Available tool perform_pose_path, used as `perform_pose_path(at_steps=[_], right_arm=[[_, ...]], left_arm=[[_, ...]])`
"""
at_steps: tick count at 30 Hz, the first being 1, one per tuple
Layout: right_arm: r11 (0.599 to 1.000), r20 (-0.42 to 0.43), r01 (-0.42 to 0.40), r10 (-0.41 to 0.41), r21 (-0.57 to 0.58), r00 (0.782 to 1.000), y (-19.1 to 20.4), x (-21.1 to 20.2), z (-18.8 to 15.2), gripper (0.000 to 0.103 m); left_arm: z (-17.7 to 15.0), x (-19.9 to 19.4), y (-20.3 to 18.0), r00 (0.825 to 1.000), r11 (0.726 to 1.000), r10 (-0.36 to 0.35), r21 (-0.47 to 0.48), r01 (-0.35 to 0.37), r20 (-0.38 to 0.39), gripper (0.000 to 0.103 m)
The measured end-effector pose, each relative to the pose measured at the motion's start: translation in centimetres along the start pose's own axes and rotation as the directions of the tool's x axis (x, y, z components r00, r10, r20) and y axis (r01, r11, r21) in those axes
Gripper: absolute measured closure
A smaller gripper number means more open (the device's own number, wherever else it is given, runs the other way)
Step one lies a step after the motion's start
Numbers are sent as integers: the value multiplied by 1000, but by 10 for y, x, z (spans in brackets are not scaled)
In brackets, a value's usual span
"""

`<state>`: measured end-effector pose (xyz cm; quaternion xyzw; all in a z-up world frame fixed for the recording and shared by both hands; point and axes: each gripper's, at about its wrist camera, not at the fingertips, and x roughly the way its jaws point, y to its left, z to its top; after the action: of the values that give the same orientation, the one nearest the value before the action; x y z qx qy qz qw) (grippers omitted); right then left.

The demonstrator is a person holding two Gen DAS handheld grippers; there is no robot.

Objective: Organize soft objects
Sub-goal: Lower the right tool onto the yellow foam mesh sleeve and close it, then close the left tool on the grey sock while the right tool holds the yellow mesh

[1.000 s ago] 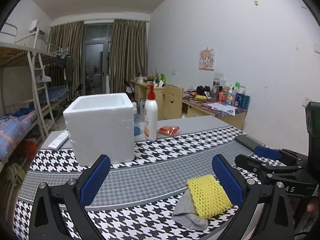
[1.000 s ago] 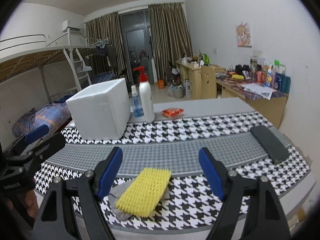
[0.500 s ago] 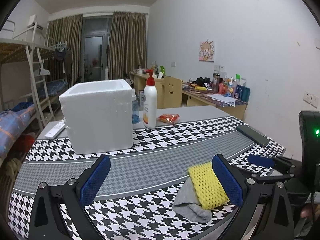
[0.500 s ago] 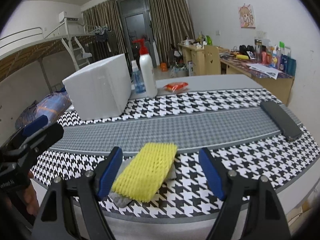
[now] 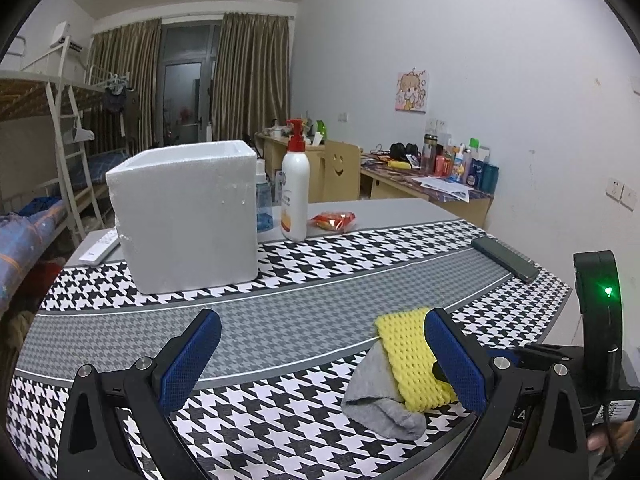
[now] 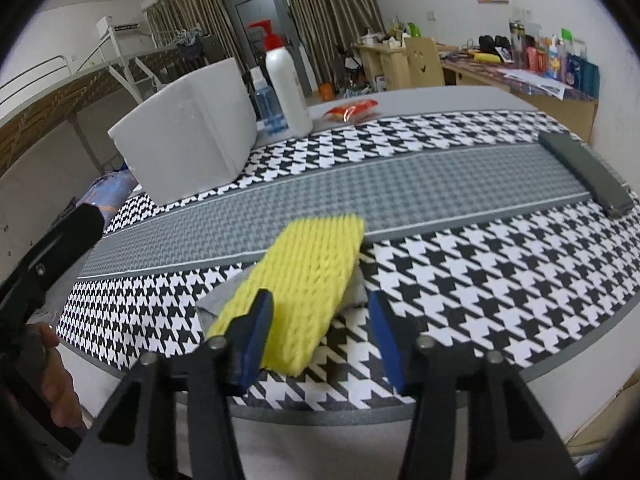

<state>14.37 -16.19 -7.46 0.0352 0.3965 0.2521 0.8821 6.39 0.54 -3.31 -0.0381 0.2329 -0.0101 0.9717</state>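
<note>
Dorm-room clutter fills the background, with a bunk bed and curtains behind a desk (image 5: pixel 392 210) covered by a houndstooth mat. Near the front edge of that mat lies the yellow foam net sleeve (image 6: pixel 304 280), resting on top of a crumpled grey sock (image 5: pixel 376 396). Farther back stands an open white foam box (image 5: pixel 188 216), probably where the soft things belong, with a pump bottle (image 5: pixel 295 196) just beside it. The right tongs (image 6: pixel 320 332) stand apart, one pad on each side of the sleeve's near end and not visibly pressing it. The left tongs (image 5: pixel 320 364) are spread wide over bare mat, holding nothing. Both pieces look very light and limp. The sleeve should squash flat under the pads and spring back, so a pinch across its width, a little in from the end, seems safest. The sock beneath may cling and lift along with it, or slide off.
</note>
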Motion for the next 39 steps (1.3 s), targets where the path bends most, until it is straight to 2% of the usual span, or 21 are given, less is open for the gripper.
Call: perform_pose_path(at_steps=[4, 11, 15, 25, 39], right_arm=[[1000, -29, -21, 21, 8, 999, 1, 3, -2, 54], [999, -70, -40, 41, 18, 997, 5, 9, -5, 79], [999, -58, -42, 44, 20, 997, 5, 7, -5, 91], [999, 34, 21, -23, 32, 999, -10, -25, 0, 92], [990, 42, 114, -118, 87, 992, -41, -36, -3, 92]], left_arm=[[-3, -1, 1, 1000, 1000, -12, -6, 12, 0, 1], [-8, 3, 2, 999, 1000, -22, -2, 22, -31, 1], [-9, 7, 0, 999, 1000, -24, 5, 24, -45, 1], [-14, 19, -11, 992, 998, -54, 31, 58, -112, 1], [-24, 42, -33, 974, 992, -85, 70, 102, -209, 1]])
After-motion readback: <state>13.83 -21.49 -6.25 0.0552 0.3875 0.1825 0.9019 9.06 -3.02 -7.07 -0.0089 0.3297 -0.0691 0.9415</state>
